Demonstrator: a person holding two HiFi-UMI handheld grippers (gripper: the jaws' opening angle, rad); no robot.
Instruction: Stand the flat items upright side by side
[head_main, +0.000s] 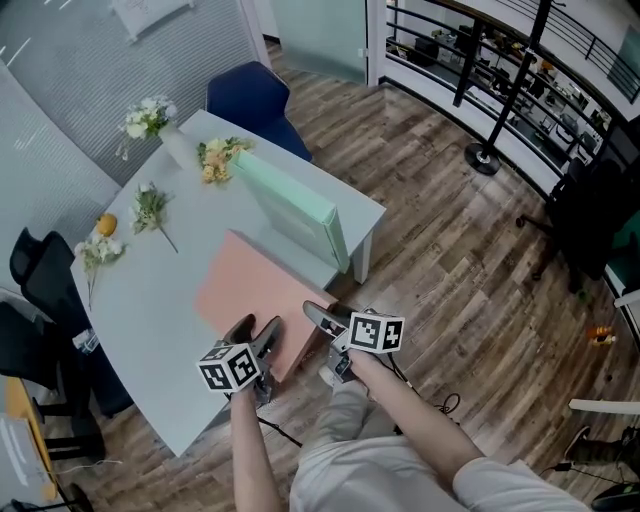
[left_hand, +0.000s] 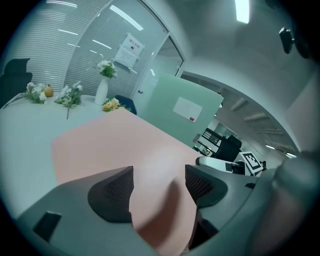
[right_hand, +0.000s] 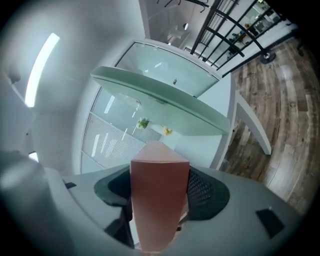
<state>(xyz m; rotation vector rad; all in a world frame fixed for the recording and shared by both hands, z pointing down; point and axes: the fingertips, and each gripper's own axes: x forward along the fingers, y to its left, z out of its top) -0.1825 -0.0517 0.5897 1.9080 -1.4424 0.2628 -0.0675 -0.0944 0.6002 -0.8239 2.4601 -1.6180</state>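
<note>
The near right edge of the pink flat box (head_main: 250, 290) is being clamped by the right claw (right_hand: 160, 190), with both pads pressed against its thickness. The left claw (left_hand: 159, 186) is being held with its jaws apart over the box's near corner. The pink face is showing between them and nothing is being squeezed.

The box is lying flat on the counter (head_main: 140, 300), and its near corner appears to be overhanging the counter's near edge. The step in hand is judged to be the raising of this item. The next move is being called for as a lift of the clamped edge, with the box pivoted onto one long edge and steadied by the free claw.

Beyond it, the green flat box (head_main: 295, 210) is already standing upright, near the counter's far right edge. A strip of bare counter is being left between the two boxes, enough for the pink one to be stood alongside. A hard push there could be sending the green box over that edge.

Farther left, the flower sprigs (head_main: 150, 210) and white vase (head_main: 178, 148) are being kept well apart from this path.
</note>
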